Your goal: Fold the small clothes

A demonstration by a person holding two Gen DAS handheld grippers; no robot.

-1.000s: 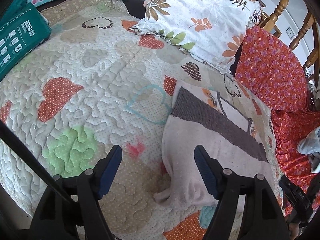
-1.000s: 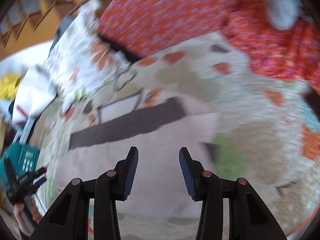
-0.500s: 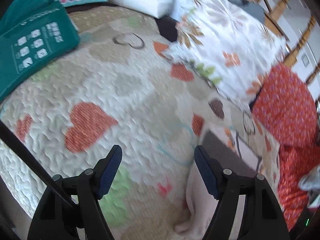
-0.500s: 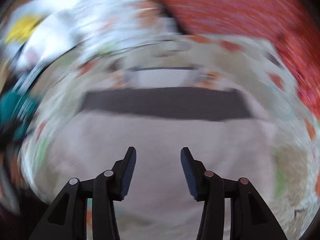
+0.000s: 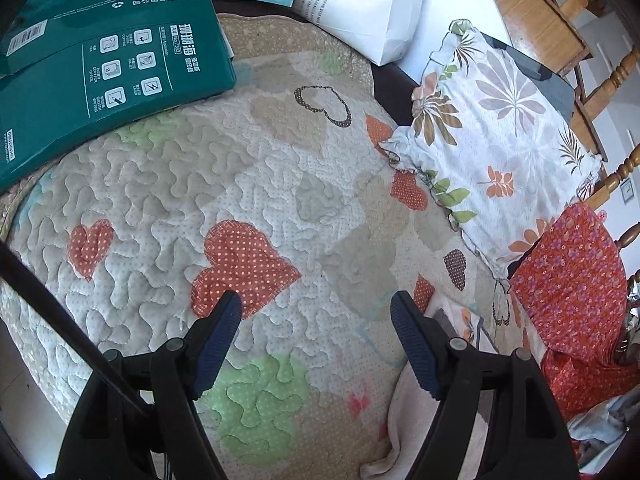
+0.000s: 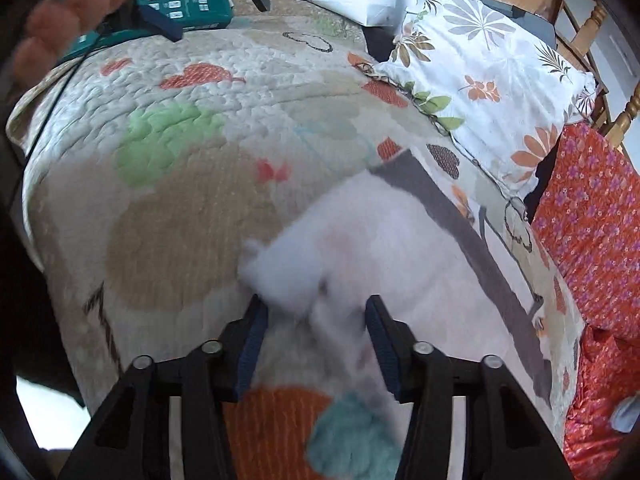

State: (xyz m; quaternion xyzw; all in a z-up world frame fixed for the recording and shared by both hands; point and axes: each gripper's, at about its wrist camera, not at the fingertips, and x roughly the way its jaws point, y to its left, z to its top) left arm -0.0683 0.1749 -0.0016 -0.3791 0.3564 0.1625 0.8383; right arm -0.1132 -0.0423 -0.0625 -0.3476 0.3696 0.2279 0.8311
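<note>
Garment: the pale pink cloth with a grey band (image 6: 400, 240) lies flat on the heart-patterned quilt (image 5: 280, 184), toward the quilt's right edge; its corner is blurred between the right gripper's fingers.
Right gripper (image 6: 314, 320): jaws apart, straddling that corner, not closed on it.
Left gripper (image 5: 316, 320): jaws wide apart above bare quilt, holding nothing, the cloth just beside its right finger.
Far edge: leaf-print pillow (image 5: 504, 140), red floral cushion (image 5: 572, 280).
Far-left corner: green box (image 5: 100, 64), white paper bag (image 5: 360, 4).
Beyond: wooden chair (image 5: 592, 52).
</note>
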